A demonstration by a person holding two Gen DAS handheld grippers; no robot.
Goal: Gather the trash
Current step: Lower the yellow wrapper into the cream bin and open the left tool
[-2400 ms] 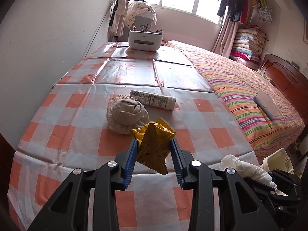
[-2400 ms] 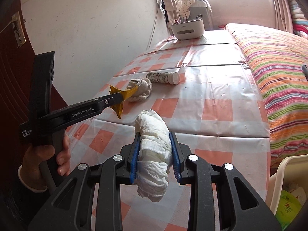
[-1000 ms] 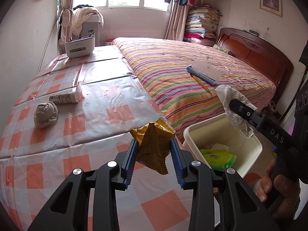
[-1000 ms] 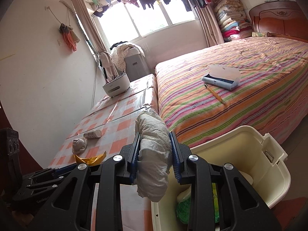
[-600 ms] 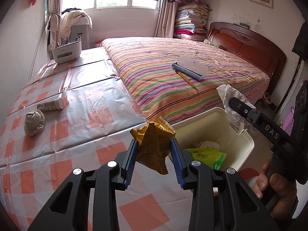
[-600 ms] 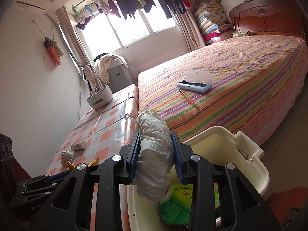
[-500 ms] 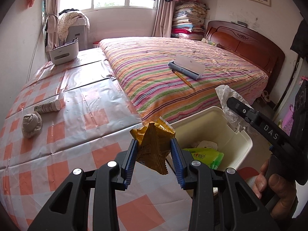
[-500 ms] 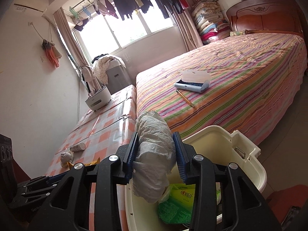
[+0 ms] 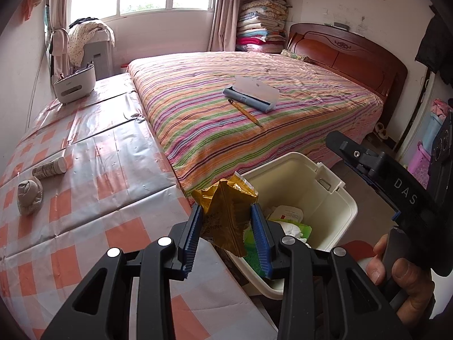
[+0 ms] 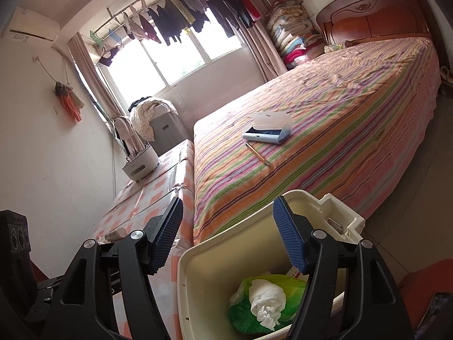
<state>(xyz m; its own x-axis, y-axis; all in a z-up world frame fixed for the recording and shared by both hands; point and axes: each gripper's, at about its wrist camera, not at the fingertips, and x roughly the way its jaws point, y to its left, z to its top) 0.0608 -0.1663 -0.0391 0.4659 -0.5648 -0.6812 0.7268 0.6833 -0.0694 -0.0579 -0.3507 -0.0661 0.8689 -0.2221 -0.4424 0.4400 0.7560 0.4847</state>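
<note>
Beside checkered tablecloth table [image 9: 85,198], cream plastic bin [image 10: 203,283] is hovered over: crumpled yellow foil wrapper [image 9: 226,209] clamped in left gripper [image 9: 226,238], right gripper [image 10: 226,240] jaws opening, nothing between, white crumpled tissue [image 10: 266,297] seen inside bin.

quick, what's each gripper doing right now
left gripper: shut on the yellow wrapper.
right gripper: jaws opening, nothing between them, above the bin.

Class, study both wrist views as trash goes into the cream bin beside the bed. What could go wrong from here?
1. The left gripper holds the yellow snack wrapper over the cream bin's near rim; released now, it might fall outside.
2. The right gripper, its jaws opening with nothing between them, hangs above the crumpled tissue; both grippers crowd one bin and could collide.
</note>
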